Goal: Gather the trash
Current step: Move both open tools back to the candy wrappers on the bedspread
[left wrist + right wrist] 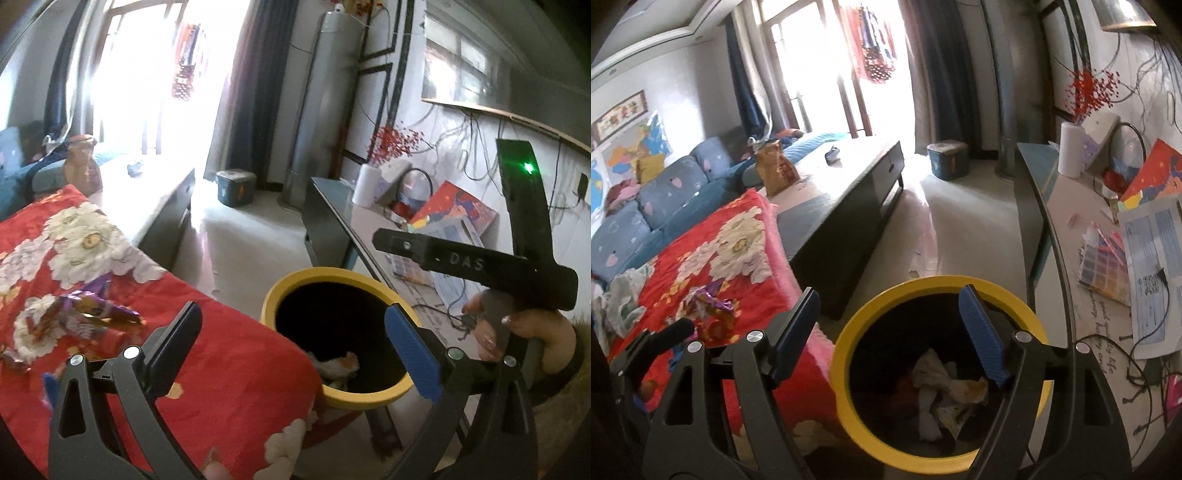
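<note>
Crinkly purple-gold foil wrapper (92,314) on red floral blanket (221,350), judged light, slippery, best pinched at a raised fold; left gripper (295,343) and right gripper (890,328) both spread apart, empty, near yellow-rimmed bin (846,369).

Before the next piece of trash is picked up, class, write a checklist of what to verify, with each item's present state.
1. Left gripper free to grasp: ok, jaws open and nothing between them.
2. Right gripper free: ok, jaws open and nothing held, above the bin.
3. Yellow-rimmed bin has room: ok, crumpled paper only at the bottom.
4. Trash left to collect: ok, a shiny purple wrapper lies on the red floral blanket.
5. Wrapper unobstructed: ok, nothing lies on it.
6. More trash beyond the white crumpled item: cannot tell.
</note>
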